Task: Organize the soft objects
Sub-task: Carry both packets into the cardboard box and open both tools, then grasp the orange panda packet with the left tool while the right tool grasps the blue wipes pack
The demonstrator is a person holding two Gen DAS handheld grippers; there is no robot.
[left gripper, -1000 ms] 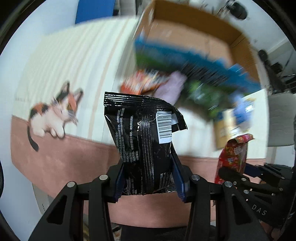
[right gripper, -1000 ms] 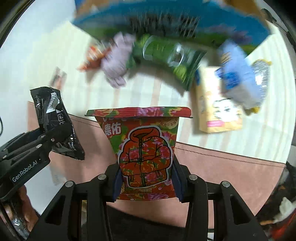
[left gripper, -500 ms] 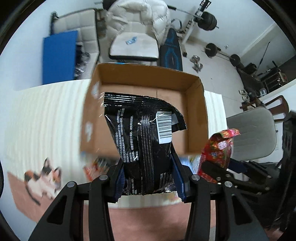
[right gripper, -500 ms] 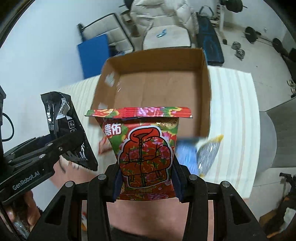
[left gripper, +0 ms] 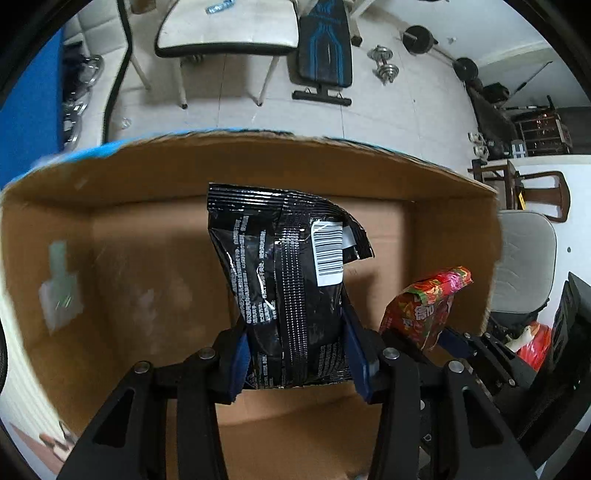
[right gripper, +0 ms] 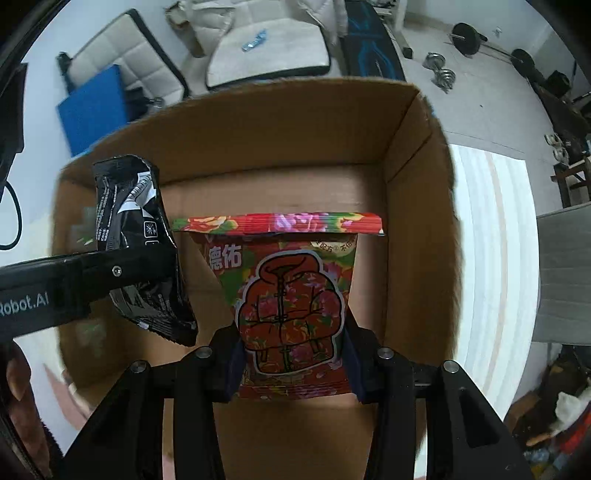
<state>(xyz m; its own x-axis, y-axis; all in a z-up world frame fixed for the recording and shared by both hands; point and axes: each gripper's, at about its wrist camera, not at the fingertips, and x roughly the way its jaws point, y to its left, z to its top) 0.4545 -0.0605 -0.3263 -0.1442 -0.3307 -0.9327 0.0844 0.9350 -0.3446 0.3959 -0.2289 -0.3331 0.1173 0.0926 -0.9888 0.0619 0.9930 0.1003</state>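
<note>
My left gripper [left gripper: 297, 363] is shut on a black snack packet [left gripper: 288, 280] with a white barcode label, held over the inside of an open cardboard box [left gripper: 122, 229]. My right gripper [right gripper: 293, 369] is shut on a red floral packet [right gripper: 291, 295] with a jacket drawing, also held above the box [right gripper: 417, 229] interior. In the left wrist view the red packet [left gripper: 424, 306] shows at the right. In the right wrist view the black packet [right gripper: 140, 236] and the left gripper's arm show at the left. The box floor seen around the packets is bare.
The box stands on a cream striped cloth [right gripper: 491, 258]. Beyond the box are a white chair [left gripper: 225, 26], a weight bench [left gripper: 325, 51], dumbbells [left gripper: 386, 68] and a blue mat [right gripper: 92, 110] on the floor. A grey chair [left gripper: 524, 266] stands to the right.
Both grippers have moved forward from above the table's snack pile to over the box's open top. The box now fills both views. Both packets stay gripped.
</note>
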